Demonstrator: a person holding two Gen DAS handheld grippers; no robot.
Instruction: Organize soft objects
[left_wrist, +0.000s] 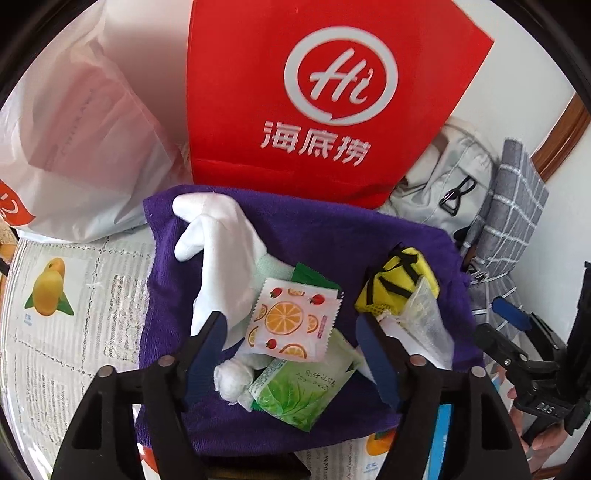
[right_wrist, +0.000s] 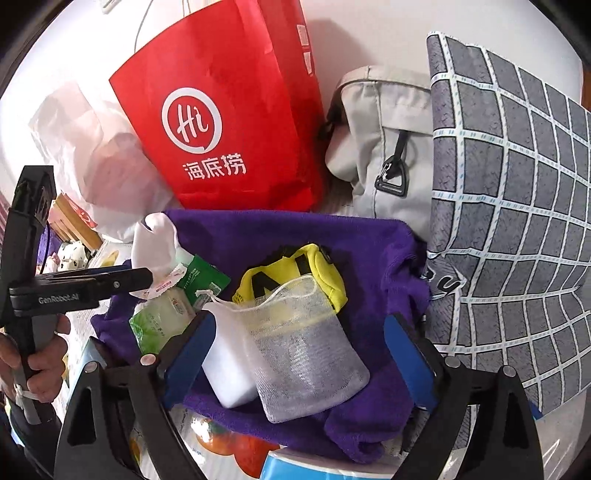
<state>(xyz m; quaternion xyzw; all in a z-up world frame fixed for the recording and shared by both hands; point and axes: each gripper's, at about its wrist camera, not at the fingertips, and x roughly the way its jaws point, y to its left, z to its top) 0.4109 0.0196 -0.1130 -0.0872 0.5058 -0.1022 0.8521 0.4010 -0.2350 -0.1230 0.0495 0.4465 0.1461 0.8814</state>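
A purple towel (left_wrist: 332, 236) (right_wrist: 280, 229) lies on the table with soft things on it. In the left wrist view: a white glove (left_wrist: 221, 251), an orange-print wipe packet (left_wrist: 291, 321), a green wipe packet (left_wrist: 299, 391), a white cotton wad (left_wrist: 232, 380), a yellow pouch (left_wrist: 399, 284). My left gripper (left_wrist: 295, 332) is open, its jaws either side of the packets. In the right wrist view my right gripper (right_wrist: 303, 339) is open around a mesh bag (right_wrist: 306, 354) and a white sponge block (right_wrist: 229, 365); the yellow pouch (right_wrist: 295, 269) lies behind.
A red paper bag (left_wrist: 314, 92) (right_wrist: 221, 122) stands behind the towel, a white plastic bag (left_wrist: 74, 140) to its left. A grey backpack (right_wrist: 384, 140) and a grey checked cushion (right_wrist: 517, 221) are at the right. The tablecloth (left_wrist: 55, 332) has a fruit print.
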